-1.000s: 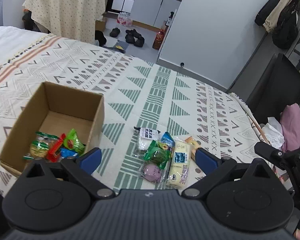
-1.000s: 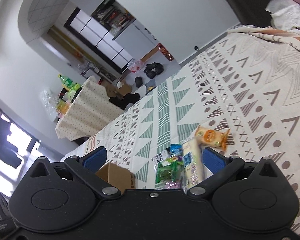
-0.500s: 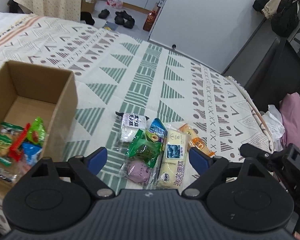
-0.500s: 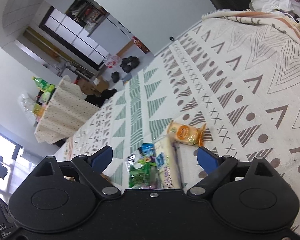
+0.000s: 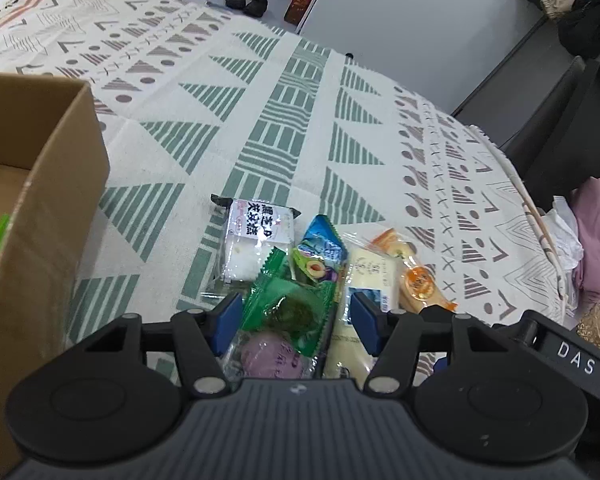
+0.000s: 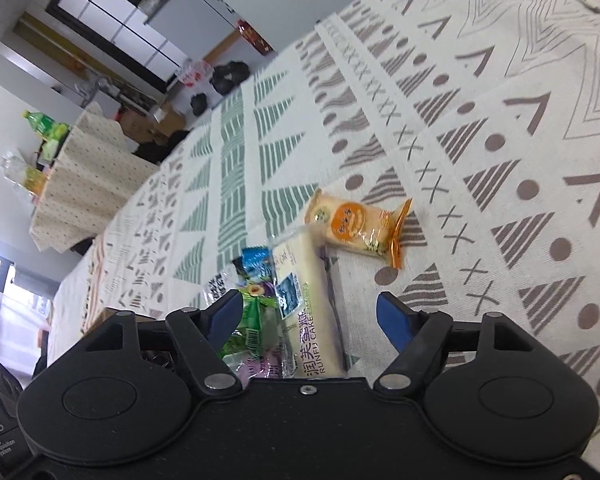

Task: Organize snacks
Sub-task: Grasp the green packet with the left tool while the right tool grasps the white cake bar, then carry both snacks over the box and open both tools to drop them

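Green, crinkly and translucent, the green packet [image 5: 287, 307] lies on the patterned cloth [image 5: 284, 120] with its long axis running away from the camera; the left gripper [image 5: 296, 317] straddles it, fingers spread, not touching; the right gripper [image 6: 309, 316] hangs spread over the cream cake bar [image 6: 314, 312].

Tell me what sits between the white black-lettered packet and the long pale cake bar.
In the left wrist view, between the white packet and the cake bar lie the green wrapper and a blue-topped packet.
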A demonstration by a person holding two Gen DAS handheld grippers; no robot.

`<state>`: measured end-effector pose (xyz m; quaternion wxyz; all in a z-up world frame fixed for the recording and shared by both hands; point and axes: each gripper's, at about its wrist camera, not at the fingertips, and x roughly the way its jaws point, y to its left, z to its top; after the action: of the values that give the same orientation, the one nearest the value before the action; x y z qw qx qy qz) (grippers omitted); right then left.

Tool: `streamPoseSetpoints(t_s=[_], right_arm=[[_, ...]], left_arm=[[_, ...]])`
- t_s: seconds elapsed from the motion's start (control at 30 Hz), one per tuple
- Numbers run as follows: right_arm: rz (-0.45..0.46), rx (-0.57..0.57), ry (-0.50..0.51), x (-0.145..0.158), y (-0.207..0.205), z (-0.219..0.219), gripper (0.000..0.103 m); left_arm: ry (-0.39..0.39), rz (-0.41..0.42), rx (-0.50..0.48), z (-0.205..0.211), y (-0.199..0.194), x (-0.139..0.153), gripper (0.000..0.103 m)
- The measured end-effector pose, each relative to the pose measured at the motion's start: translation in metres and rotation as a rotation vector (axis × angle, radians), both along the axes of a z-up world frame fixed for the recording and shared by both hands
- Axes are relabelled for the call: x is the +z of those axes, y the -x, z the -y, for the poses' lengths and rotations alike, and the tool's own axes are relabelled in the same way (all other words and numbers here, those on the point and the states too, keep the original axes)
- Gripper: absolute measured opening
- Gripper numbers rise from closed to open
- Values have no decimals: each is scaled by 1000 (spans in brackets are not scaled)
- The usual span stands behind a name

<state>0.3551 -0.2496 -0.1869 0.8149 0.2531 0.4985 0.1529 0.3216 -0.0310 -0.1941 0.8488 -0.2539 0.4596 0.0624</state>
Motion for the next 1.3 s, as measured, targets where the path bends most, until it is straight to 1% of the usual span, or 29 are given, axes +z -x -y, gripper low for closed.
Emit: streamPoseSetpoints(t_s=[0.03, 0.1, 0.13, 0.2, 0.3, 0.5, 0.67, 0.7, 0.73, 0.83, 1.0, 1.07, 1.3], right_arm=[[-8, 2, 4, -3, -2, -2, 72], [-19, 5, 14, -7, -5, -6, 72], [-23, 6, 18, -9, -6, -7, 72], [-31, 11, 25, -13, -8, -10, 72], [-46, 21, 36, -20, -11, -15, 72], [-62, 51, 63, -28, -17, -27, 71], [-58, 83, 112, -33, -16, -36, 60], [-52, 93, 126, -33, -15, -39, 52], [-51, 107, 132, -33, -14, -40, 34], [-51, 114, 125, -33, -12, -41, 26], [-1, 113, 119, -18, -5, -40, 22], [16, 113, 109, -11, -2, -40, 21], [80, 124, 61, 11, 9, -41, 20]], left_arm=[[0, -4, -1, 0, -2, -3, 59], [-7, -10, -4, 0, -6, -8, 49], [-10, -16, -6, 0, -8, -10, 46], [5, -16, -6, -1, -10, -13, 35], [-1, -17, 2, -2, -9, -12, 32], [3, 3, 29, -11, -4, -3, 29], [-5, 11, 39, -16, 1, 7, 29], [-6, 13, 39, -16, 3, 10, 29], [-10, 16, 38, -17, 5, 12, 29], [-26, 28, 40, -19, 13, 22, 29], [-43, 61, 62, -24, 29, 43, 29], [-50, 78, 68, -27, 37, 50, 29], [-69, 100, 110, -38, 63, 72, 29]])
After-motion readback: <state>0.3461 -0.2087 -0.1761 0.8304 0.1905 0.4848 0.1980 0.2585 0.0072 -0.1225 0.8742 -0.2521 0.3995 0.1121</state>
